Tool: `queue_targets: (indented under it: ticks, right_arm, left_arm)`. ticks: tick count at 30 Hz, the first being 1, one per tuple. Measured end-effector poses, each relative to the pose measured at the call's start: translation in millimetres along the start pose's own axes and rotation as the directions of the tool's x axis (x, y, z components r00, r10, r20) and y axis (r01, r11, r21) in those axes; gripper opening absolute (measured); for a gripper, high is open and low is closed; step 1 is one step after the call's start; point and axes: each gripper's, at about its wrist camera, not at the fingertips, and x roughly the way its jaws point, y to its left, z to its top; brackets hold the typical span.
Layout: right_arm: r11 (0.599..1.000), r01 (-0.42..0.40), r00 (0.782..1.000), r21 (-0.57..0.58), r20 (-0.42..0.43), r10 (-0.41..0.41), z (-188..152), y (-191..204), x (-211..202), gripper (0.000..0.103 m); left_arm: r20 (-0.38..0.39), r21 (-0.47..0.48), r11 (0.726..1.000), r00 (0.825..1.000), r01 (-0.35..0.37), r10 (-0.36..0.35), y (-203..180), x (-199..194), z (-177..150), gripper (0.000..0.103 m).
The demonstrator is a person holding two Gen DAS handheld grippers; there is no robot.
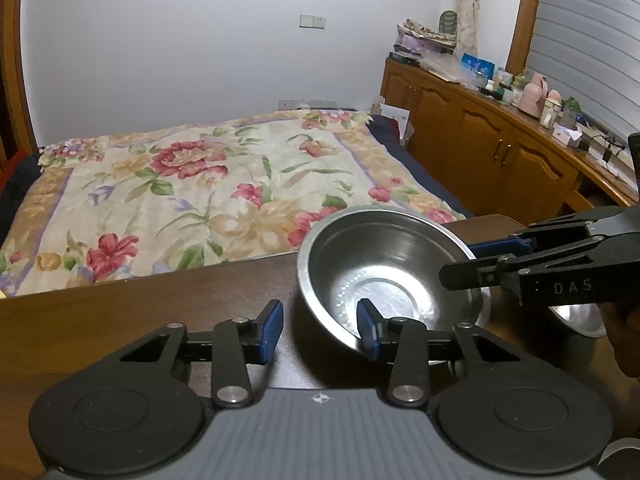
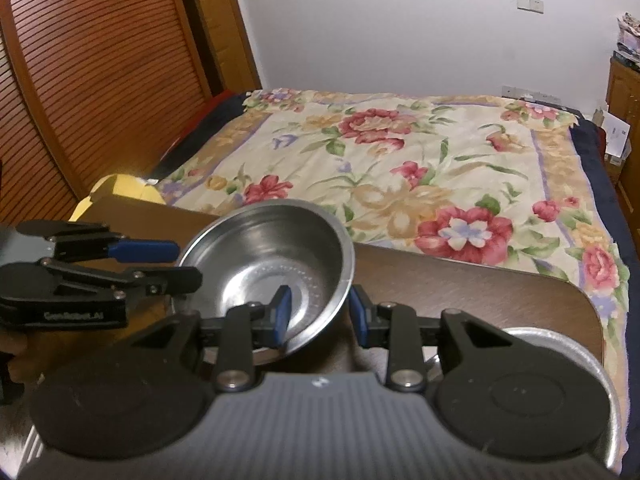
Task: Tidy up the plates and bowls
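Right wrist: steel bowl (image 2: 268, 264) between jaws

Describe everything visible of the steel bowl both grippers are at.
The steel bowl is round, shiny metal, empty, with a flat ringed bottom and thin rim. It tilts above the dark wooden table. The right gripper and the left gripper each straddle its rim, one finger inside the bowl.
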Motion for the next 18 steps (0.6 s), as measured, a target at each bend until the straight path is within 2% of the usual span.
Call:
queue_targets:
  ticks: [12, 18]
  right_arm:
    - [0.999, -0.034, 0.999, -0.001, -0.025, 0.034, -3.4, 4.7, 5.4, 0.030]
    - [0.999, -0.032, 0.999, 0.031, -0.029, 0.033, -4.6, 1.7, 3.5, 0.020]
  left_arm:
    - [-0.030, 0.000, 1.000, 0.999, 0.020, -0.020, 0.5, 1.3, -5.1, 0.029]
    - [-0.039, 0.001, 1.000, 0.999, 0.021, -0.021, -2.9, -4.8, -6.5, 0.023]
